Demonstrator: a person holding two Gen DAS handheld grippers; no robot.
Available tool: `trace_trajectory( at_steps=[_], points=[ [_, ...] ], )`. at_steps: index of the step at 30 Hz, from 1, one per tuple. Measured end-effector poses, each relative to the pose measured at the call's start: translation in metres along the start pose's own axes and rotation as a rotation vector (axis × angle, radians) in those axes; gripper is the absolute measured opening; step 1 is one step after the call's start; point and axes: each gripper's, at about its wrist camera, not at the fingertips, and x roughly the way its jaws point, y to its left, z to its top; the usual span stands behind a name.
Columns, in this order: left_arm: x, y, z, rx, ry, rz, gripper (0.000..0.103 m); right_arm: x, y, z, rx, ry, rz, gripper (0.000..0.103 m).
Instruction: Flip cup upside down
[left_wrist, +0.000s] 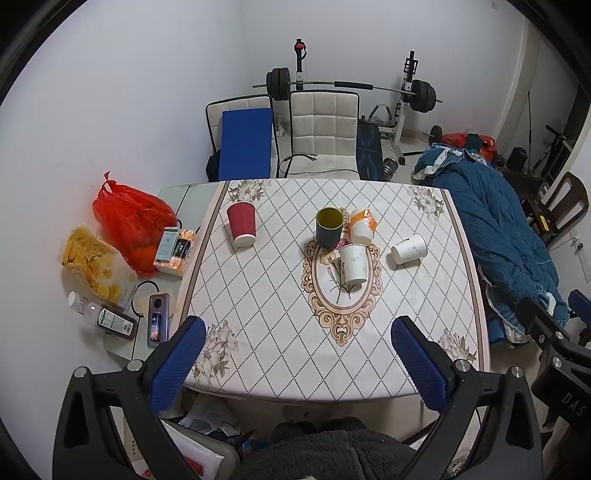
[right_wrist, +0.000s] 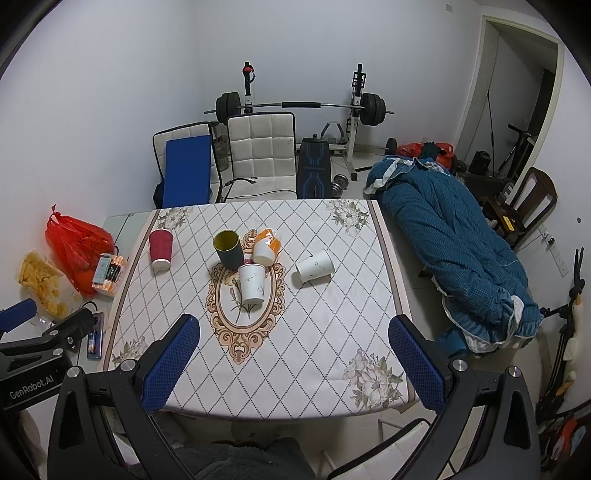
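Right now I hold both the left gripper and right gripper spread wide, gripping nothing, above the near table edge. Mid-table, the dark green cup stands upright, mouth up, beside white cups

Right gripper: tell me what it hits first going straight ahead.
Probably the bare tablecloth first: the open right gripper looks down at the table. Next along that line is the white cup standing on the oval motif. Depth is uncertain.
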Motion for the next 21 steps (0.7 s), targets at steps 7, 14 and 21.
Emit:
trace_trajectory(
  at_steps=[7, 14, 21],
  points=[
    [0.0013, -0.0001, 0.0002, 0.0, 0.0, -0.001, 0.103, 0.0, 0.0, 0.0002, 0.002, 0.0, 0.001, 0.103],
    [0.0018, -0.0006, -0.0001, 0.003, 0.0, 0.0, 0.103, -0.002, 0.0047, -0.0054, 0.005, 0.008, 0.003, 0.103],
    [0.0026, -0.003, 0.0028, 0.0, -0.003, -0.001, 0.103, -0.0018, 0.0082, -0.0061, 0.005, 0.007, 0.001, 0.103]
  ],
)
